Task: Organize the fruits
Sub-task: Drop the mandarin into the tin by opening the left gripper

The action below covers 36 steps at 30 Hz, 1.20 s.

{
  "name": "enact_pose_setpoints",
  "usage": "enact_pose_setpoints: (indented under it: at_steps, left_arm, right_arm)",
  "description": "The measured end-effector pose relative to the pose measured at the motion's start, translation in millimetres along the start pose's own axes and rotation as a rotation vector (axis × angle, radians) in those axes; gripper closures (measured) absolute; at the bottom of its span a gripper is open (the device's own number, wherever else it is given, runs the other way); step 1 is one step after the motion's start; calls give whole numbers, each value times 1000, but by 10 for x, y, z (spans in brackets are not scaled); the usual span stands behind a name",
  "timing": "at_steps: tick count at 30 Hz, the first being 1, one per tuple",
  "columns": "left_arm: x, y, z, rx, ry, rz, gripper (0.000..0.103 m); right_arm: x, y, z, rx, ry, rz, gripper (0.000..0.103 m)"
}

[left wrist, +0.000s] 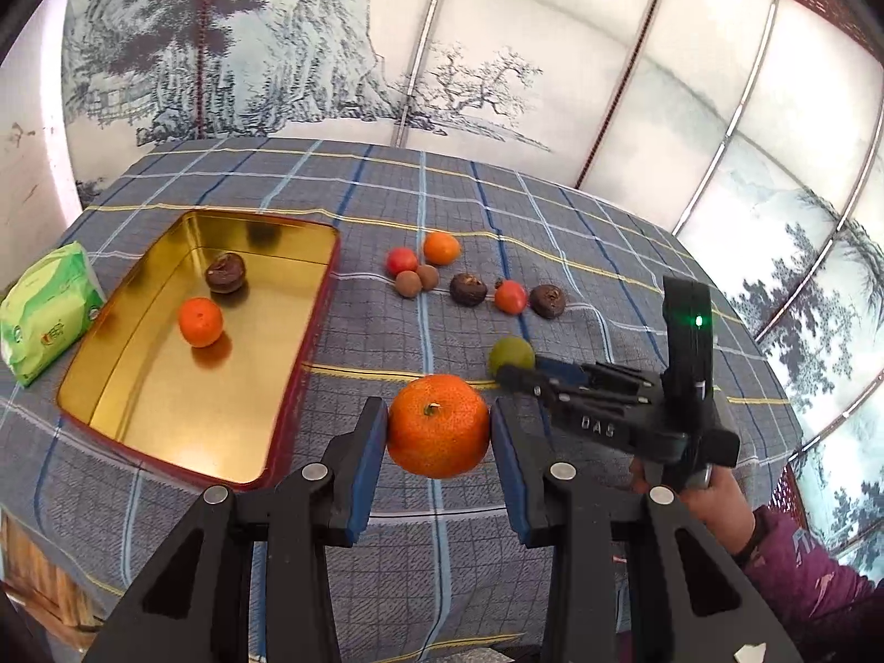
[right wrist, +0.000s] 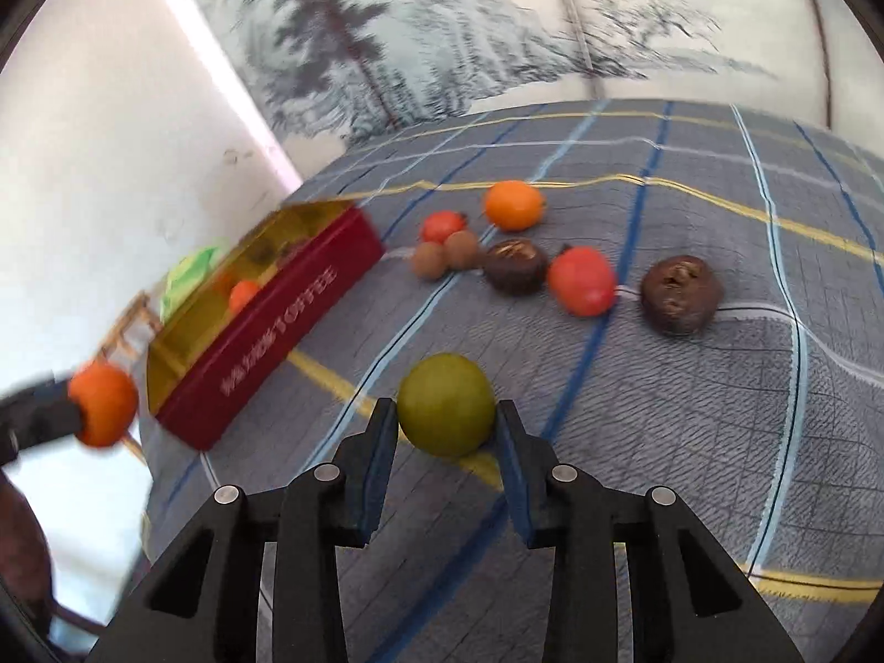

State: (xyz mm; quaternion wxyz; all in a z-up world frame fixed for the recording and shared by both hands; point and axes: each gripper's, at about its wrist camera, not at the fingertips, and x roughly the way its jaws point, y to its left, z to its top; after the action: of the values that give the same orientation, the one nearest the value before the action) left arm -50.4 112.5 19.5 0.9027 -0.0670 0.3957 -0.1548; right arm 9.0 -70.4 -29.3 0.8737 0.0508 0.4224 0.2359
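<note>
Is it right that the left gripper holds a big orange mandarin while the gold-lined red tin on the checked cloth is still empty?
Not quite. The left gripper does hold the big orange mandarin, but the gold-lined red tin is not empty: the left wrist view shows a small orange mandarin and a dark brown fruit inside it.

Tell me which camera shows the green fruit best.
The right wrist view: the green fruit sits whole and close between the right gripper pads. In the left wrist view it is small, farther off, and partly hidden behind that gripper's fingertips.
</note>
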Motion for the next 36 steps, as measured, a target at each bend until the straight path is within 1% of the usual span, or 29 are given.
enact_pose_setpoints:
  at_steps: [2,7,10,17,18,20,24,26,30,32,36]
  left_arm:
    - [-57,49,10,-8,-9,7,69]
    - [-189,188,25,-30,-33,37,69]
    - [-250,280,22,-48,-41,48,69]
    - [-356,508,-2,-69,-55,106,69]
    - [-363,537,-1,-70,-57,112,71]
    - [-383,617,4,-69,-68,130,78]
    - [-382,785,32,-80,-82,163,78]
    - [-338,859,41,-85,-72,189,78]
    - [-315,947,8,-103,-68,194,78]
    - [-298,947,-23,-98,-62,202,78]
    - [-282,926,-68,-100,-55,194,78]
  right_arm:
    - [12,10,-6,-4,4,9,66]
    - [-15,-88,-12,46,-11,23,66]
    - [-15,-87,-10,39,-9,22,66]
    - [-4,-68,-14,36,-8,14,66]
    - [-4,-68,-13,37,-8,15,66]
    - [-6,-67,-13,38,-7,16,66]
    - [1,-64,-17,38,-7,13,66]
    - [2,-68,-20,39,-7,11,66]
    - [1,-75,-30,41,-4,12,66]
    - [5,-80,-33,42,-1,10,66]
    - [9,-76,-30,42,-2,9,66]
